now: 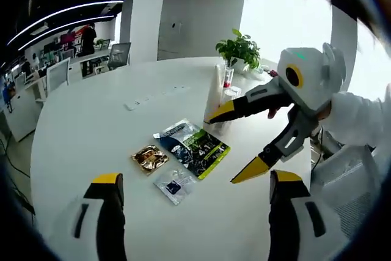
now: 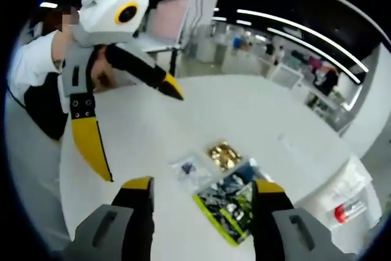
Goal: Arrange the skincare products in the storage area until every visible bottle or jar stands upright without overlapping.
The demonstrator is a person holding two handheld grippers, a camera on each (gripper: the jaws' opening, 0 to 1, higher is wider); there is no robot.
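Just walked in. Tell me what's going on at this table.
A person holds a claw in each hand over a white table. Both the left claw and the right claw are open and hold nothing. Three flat packets lie together on the table: a gold sachet, a small clear sachet and a larger dark-and-green pouch. A plant stands at the far edge. Nothing is being gripped at this moment.
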